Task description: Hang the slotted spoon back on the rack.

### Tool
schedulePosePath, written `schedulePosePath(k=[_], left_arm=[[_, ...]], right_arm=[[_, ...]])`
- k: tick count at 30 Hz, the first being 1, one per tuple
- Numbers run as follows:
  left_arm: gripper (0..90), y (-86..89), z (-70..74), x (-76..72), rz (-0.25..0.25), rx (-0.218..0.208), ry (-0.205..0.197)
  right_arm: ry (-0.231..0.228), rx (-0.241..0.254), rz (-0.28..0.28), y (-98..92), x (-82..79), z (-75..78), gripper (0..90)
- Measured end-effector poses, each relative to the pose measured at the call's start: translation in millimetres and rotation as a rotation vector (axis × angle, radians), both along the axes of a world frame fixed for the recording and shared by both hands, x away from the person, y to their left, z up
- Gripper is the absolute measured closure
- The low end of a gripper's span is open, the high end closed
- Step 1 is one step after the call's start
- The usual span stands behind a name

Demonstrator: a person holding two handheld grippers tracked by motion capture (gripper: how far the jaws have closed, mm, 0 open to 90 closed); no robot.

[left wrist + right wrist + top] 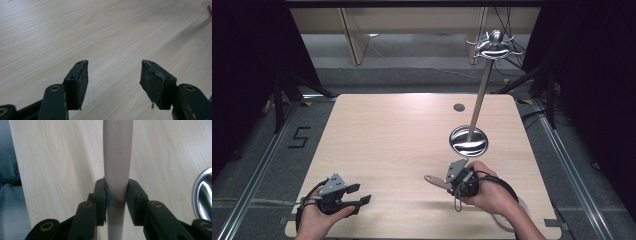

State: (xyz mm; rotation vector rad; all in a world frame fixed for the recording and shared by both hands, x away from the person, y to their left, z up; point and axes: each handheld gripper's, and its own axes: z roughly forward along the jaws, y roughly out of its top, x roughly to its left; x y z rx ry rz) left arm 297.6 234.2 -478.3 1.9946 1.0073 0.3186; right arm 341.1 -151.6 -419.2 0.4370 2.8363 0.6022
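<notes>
The right hand-held gripper point(115, 195) had its pads clamped on a beige handle point(117, 157) with "SUPOR" moulded into it, gripping it partway along so a stub stuck out behind the jaws too. From the high view the right hand-held gripper point(451, 181) sat near the front edge of the desk point(387, 135), over on the right side, with the handle point(435, 181) poking out toward the left, roughly level and just above the wood. Couldn't tell what was on the other end of it, the hand covered that bit. The left hand-held gripper point(113, 77) was open with a wide gap and nothing in it, just bare desk point(100, 30) under it; in the high view it point(361, 194) sat at the front left corner, well apart from the right one. Just beyond the right hand stood a shiny metal stand point(482, 95), round base on the desk, thin pole going up to a hooked top.
</notes>
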Motion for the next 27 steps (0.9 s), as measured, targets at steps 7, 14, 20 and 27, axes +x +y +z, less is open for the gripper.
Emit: schedulePosePath(k=[7,14,20,27], left_arm=[[38.6,-2.0,-0.9,-0.6,0.009,-0.031,0.001],[38.6,-0.7,-0.5,-0.1,-0.002,-0.019,-0.006],[38.6,-1.3,-0.9,-0.3,0.001,-0.026,-0.007],[38.6,-2.0,-1.6,-0.5,0.010,-0.030,-0.017]], right_arm=[[-0.049,0.063,-0.047,-11.8,0.4,7.0,71.7],[-0.089,0.104,-0.068,-19.5,1.0,14.6,71.7],[-0.145,0.167,-0.108,-25.8,0.8,19.8,71.8],[-0.178,0.221,-0.170,-34.6,0.9,29.3,71.8]])
